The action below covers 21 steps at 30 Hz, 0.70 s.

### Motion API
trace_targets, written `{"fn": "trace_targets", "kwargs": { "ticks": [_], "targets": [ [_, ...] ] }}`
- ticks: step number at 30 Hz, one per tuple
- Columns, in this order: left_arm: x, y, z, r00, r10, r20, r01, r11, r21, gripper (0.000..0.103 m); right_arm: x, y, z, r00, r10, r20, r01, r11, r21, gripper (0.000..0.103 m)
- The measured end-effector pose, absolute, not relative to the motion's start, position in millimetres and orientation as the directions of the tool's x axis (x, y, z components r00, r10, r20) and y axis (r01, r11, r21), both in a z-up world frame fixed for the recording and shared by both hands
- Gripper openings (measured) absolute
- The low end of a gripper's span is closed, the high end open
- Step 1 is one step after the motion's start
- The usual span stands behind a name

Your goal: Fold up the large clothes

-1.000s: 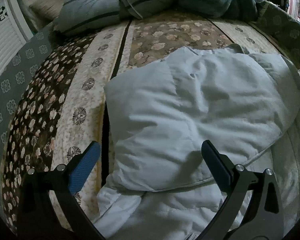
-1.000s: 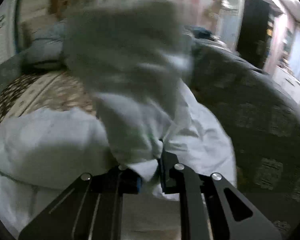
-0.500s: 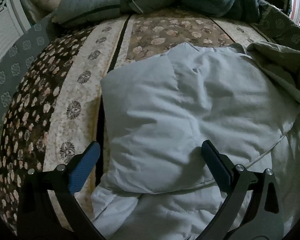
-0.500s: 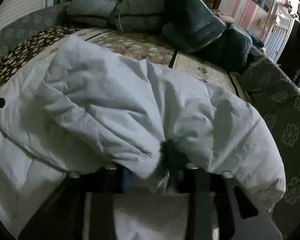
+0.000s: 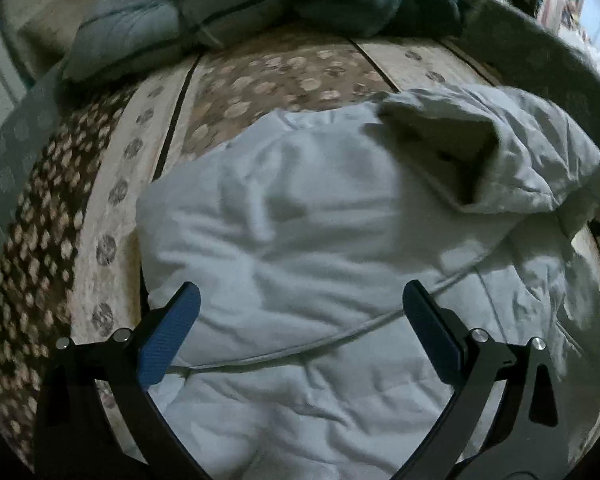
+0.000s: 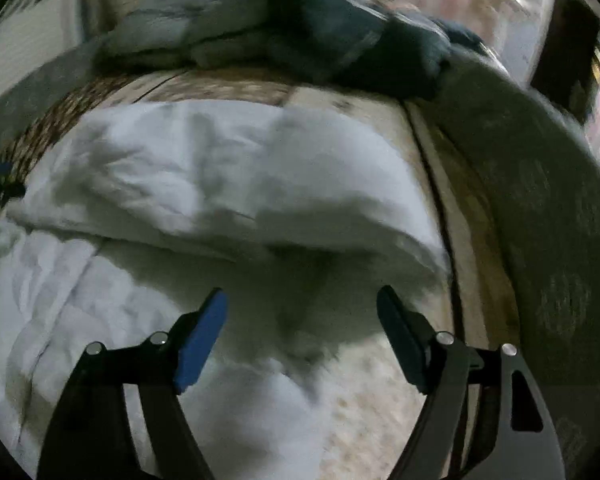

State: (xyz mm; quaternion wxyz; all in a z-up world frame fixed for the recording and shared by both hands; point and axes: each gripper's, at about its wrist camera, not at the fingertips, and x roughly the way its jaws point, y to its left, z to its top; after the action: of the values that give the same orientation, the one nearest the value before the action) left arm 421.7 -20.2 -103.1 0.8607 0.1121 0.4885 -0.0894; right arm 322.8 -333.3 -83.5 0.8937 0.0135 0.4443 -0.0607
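A dim bedroom: a bed (image 5: pixel 112 184) under a floral cover fills both views, with grey-blue pillows (image 5: pixel 172 12) heaped at its head. The white coat (image 5: pixel 300 240) lies spread across the middle of the bed. A second ago the right gripper (image 6: pixel 300 328) was clenched on a fold of the coat and carrying it over; its jaws have just been opening, and now they stand wide with nothing between them, the fold (image 6: pixel 260 200) dropped on top of the coat's body. In the left view that fold (image 5: pixel 500 152) sits bunched at the right side, puffed up, not flat. The left gripper (image 5: pixel 300 328) hangs released over the coat's lower part, holding nothing. I judge one side now folded in, but it needs smoothing before the next fold. No brand, label or writing can be read on anything; both views are dark and blurred
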Motion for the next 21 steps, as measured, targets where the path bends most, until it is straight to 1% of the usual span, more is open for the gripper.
{"fn": "trace_targets", "kwargs": {
  "ticks": [5,11,13,16,19,20,21],
  "targets": [
    [423.2,-64.1,-83.1,0.476,-0.067,-0.877,0.309,0.946,0.095,0.1,313.5,-374.2,-76.8,0.592,-0.079,-0.802,0.182,0.983,0.037,0.078],
    [452.4,-102.1,-63.2,0.42,-0.135,-0.897,0.308,0.951,0.001,0.1,315.6,-400.5,-59.2,0.624,-0.077,-0.778,0.227,0.97,0.087,0.079],
    [461.0,-115.7,-61.6,0.385,-0.139,-0.912,0.303,0.953,-0.017,0.1,318.3,-409.2,-59.2,0.618,-0.075,-0.783,0.251,0.962,0.106,0.079],
    [479.5,-138.3,-62.2,0.368,-0.126,-0.921,0.305,0.952,-0.008,0.1,326.2,-415.3,-59.5,0.601,-0.069,-0.796,0.27,0.955,0.121,0.079],
    [504.5,-157.8,-79.8,0.316,-0.12,-0.941,0.331,0.944,-0.009,0.1,326.0,-415.2,-60.2,0.589,-0.09,-0.803,0.285,0.953,0.103,0.079],
    [512.9,-162.1,-91.5,0.291,-0.084,-0.953,0.32,0.947,0.014,0.098,325.3,-415.6,-60.5,0.589,-0.09,-0.803,0.289,0.952,0.105,0.079],
    [518.8,-163.9,-102.9,0.261,-0.058,-0.963,0.315,0.949,0.028,0.085,324.0,-416.2,-62.0,0.585,-0.088,-0.806,0.296,0.949,0.111,0.079]
  ]
}}
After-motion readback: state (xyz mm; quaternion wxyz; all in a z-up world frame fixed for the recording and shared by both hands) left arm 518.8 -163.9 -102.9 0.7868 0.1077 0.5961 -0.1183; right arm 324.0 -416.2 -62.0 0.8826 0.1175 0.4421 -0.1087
